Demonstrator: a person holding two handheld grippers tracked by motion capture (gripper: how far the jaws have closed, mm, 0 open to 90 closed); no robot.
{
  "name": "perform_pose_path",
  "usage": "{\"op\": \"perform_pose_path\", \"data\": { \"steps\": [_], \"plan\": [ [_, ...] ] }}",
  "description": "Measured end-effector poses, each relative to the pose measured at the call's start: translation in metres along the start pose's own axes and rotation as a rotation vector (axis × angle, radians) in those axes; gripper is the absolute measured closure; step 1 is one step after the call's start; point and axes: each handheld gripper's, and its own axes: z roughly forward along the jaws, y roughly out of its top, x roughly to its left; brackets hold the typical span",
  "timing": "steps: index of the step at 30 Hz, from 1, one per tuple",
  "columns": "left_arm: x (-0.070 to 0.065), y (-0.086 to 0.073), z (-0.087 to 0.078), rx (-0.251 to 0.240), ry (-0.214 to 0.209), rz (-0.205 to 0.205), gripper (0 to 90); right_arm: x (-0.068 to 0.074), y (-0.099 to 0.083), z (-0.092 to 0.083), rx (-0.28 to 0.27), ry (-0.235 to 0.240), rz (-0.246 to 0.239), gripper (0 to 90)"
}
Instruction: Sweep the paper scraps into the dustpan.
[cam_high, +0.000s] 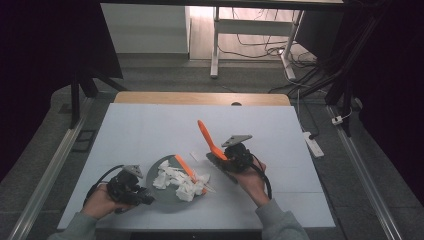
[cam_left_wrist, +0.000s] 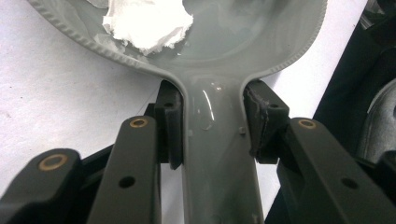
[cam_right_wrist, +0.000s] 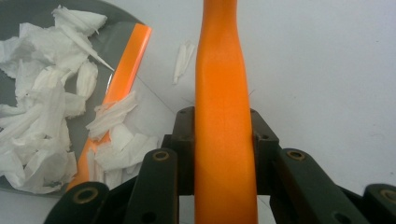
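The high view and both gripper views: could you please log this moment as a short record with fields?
surface: white table
dustpan: grey dustpan, holding torn white paper scraps, orange edge strip
left claw: shut on the dustpan's handle
right claw: shut on an orange brush handle, held tilted above the table
stray scrap: on the table beside the dustpan

Dim room — grey floor (cam_high: 165, 75), white desk legs (cam_high: 215, 45), tangled cables (cam_high: 260, 47).
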Motion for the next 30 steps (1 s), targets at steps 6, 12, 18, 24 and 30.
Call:
{"op": "perform_pose_path", "data": {
  "steps": [6,12,18,24,30],
  "plan": [
    [0.000,0.000,0.000,0.000,-0.001,0.001,61.3,0.005,-0.001,0.006,0.023,0.000,0.004,70.1],
    [-0.001,-0.001,0.000,0.000,0.000,0.005,61.3,0.014,0.001,0.013,0.039,0.005,-0.018,70.1],
    [-0.003,0.000,0.000,0.001,-0.003,0.005,61.3,0.028,0.005,0.019,0.054,0.015,-0.054,70.1],
    [-0.003,0.000,0.001,0.000,-0.001,0.010,61.3,0.041,0.010,0.024,0.055,0.048,-0.068,70.1],
    [-0.004,0.000,0.002,-0.001,-0.003,0.008,61.2,0.064,0.019,0.032,0.060,0.066,-0.083,70.1]
  ]
}}
